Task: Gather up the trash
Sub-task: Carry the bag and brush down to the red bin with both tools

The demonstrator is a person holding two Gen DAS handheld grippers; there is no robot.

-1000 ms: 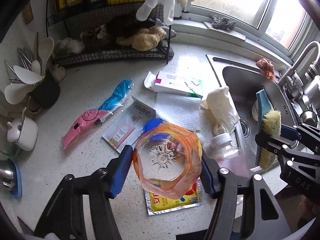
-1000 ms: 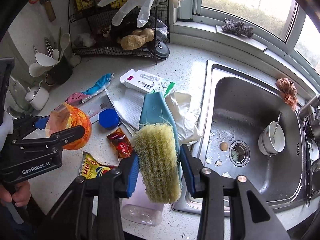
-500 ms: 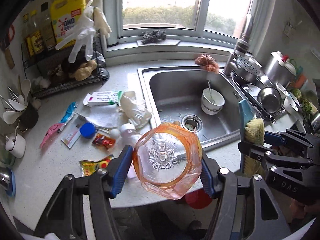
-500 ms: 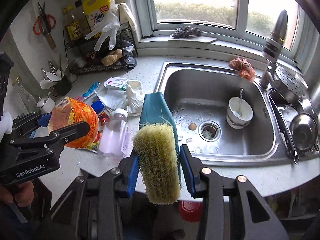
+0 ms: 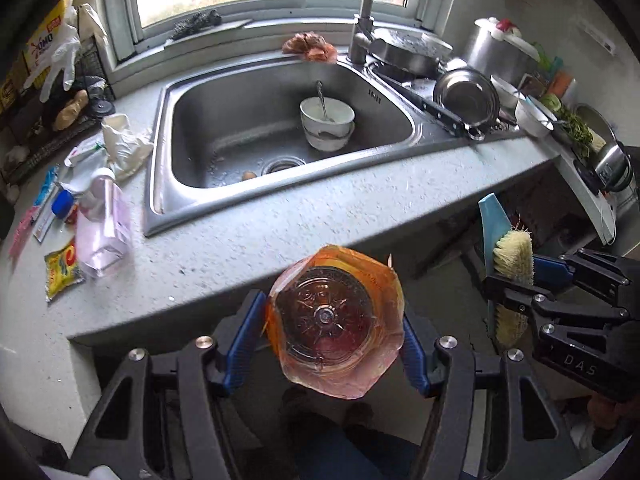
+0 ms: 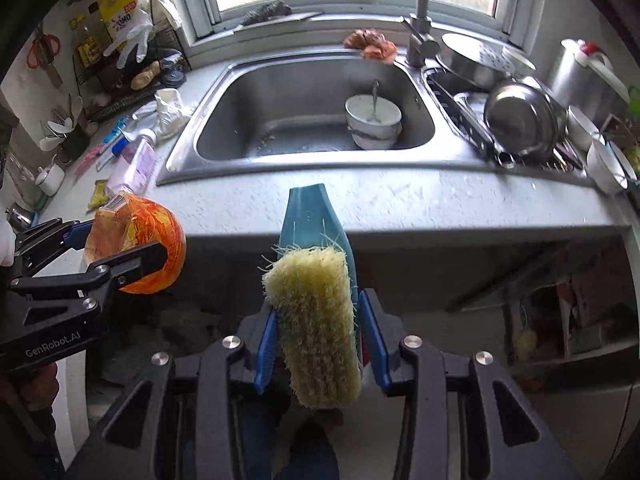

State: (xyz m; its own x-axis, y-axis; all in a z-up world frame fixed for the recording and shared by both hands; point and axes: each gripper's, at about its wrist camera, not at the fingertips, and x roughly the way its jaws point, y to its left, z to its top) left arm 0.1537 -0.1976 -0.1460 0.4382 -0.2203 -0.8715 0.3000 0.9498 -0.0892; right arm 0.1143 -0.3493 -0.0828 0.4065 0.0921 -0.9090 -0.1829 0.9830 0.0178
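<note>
Foreground: left hand-held gripper (image 5: 334, 338) clamps an orange-wrapped clear plastic jar (image 5: 335, 322); right hand-held gripper (image 6: 318, 338) clamps a teal-backed yellow-bristled scrub brush (image 6: 314, 320) — both off the grey speckled surface (image 5: 320, 216). Beyond — a steel sink (image 5: 240, 128).

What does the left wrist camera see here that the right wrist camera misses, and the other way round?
Only the left wrist view shows the sink drain with a small brownish scrap beside it, and the clear ribbed base of the orange-wrapped jar held by the left gripper.

Only the right wrist view shows the red-handled scissors on the wall and the brush's bristles face on, clamped in the right gripper.

Both show the sink, the stacked white bowls with a spoon, the pink bottle lying on the counter, and both grippers.
</note>
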